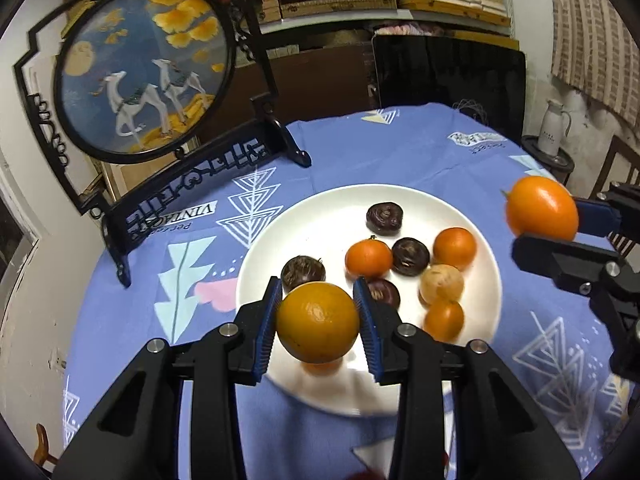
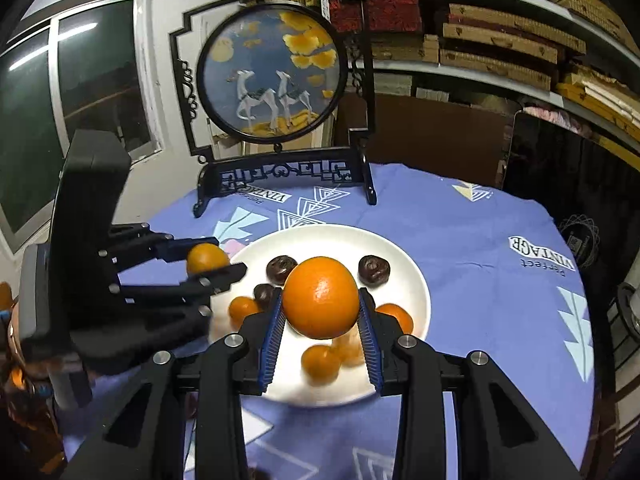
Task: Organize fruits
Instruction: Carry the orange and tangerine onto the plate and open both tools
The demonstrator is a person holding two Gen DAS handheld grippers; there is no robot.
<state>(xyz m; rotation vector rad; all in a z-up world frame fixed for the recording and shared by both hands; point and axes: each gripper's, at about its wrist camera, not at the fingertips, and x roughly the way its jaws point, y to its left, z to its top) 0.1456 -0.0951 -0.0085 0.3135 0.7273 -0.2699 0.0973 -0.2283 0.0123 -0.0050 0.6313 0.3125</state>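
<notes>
A white plate [image 1: 320, 208] on the blue tablecloth holds several small orange fruits [image 1: 368, 258] and dark brown round fruits [image 1: 384, 218], plus one pale tan fruit [image 1: 441, 283]. My left gripper [image 1: 318, 322] is shut on a yellow-orange fruit [image 1: 317, 322] above the plate's near edge. My right gripper [image 2: 320, 300] is shut on a bright orange fruit [image 2: 320, 298] above the plate [image 2: 332, 236]. The right gripper also shows at the right of the left wrist view [image 1: 560, 224], and the left gripper at the left of the right wrist view [image 2: 208, 260].
A round painted screen on a black stand [image 1: 144, 68] stands at the table's far left. A dark chair back [image 1: 448, 76] is behind the table. A white jug [image 1: 554, 126] sits on a side stand. Shelves of boxes [image 2: 500, 32] line the wall.
</notes>
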